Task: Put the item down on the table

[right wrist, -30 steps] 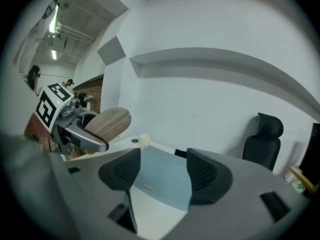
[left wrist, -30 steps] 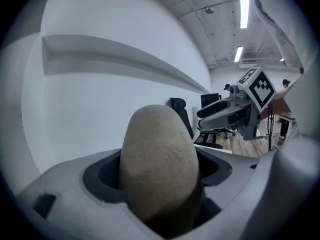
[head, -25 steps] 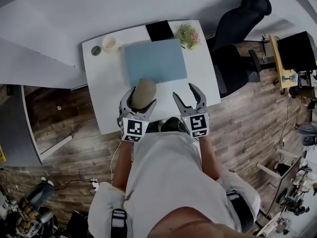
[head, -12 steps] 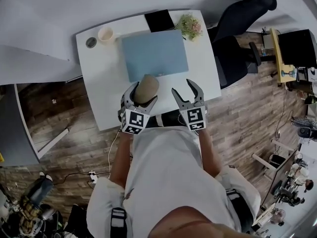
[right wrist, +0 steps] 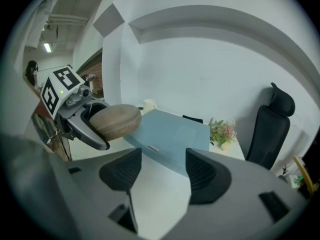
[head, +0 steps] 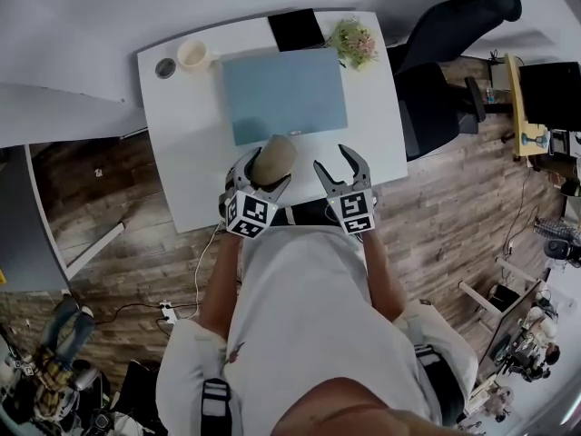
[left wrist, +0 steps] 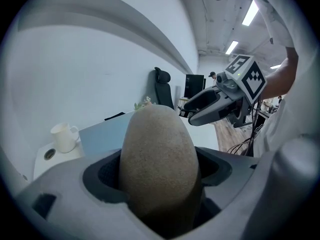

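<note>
A brown egg-shaped item (head: 272, 158) is clamped between the jaws of my left gripper (head: 260, 168), which is shut on it and held above the near edge of the white table (head: 191, 143). In the left gripper view the item (left wrist: 157, 159) fills the space between the jaws. From the right gripper view the same item (right wrist: 115, 122) shows at the left, held in the other gripper. My right gripper (head: 342, 168) stands open beside it, empty, over the table's near right part; its gap (right wrist: 161, 168) shows only tabletop.
A blue mat (head: 285, 94) lies in the table's middle. At the back stand a white mug (head: 193, 54), a small round dark object (head: 164, 67), a black flat object (head: 297, 29) and a small flower plant (head: 355, 42). A black office chair (head: 445, 53) stands right of the table.
Both grippers have drifted a little forward toward the mat, with the brown item still held in the left one. The right gripper stays open.
</note>
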A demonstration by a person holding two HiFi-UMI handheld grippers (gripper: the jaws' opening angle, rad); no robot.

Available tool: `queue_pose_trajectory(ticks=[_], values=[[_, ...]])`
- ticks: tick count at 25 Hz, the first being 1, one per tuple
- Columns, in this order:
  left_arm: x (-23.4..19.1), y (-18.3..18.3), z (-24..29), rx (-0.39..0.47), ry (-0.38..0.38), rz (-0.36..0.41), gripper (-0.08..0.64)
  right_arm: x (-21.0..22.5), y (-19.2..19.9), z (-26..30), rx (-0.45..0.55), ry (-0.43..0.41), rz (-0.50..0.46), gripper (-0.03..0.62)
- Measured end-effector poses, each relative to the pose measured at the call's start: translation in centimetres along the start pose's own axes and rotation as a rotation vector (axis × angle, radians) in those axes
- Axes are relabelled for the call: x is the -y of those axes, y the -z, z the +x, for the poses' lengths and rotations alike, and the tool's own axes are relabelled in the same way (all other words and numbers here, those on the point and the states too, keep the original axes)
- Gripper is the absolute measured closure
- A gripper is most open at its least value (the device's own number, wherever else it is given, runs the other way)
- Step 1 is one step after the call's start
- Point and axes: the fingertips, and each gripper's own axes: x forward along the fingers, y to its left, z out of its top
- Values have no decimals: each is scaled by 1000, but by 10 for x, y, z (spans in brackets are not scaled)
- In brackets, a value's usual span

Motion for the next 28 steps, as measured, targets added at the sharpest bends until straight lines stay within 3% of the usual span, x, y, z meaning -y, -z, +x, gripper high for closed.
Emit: queue_pose_trajectory(ticks=[28], values=[[42,59,54,-211,18,-35,153,5,63,31,-77,-156,20,322]])
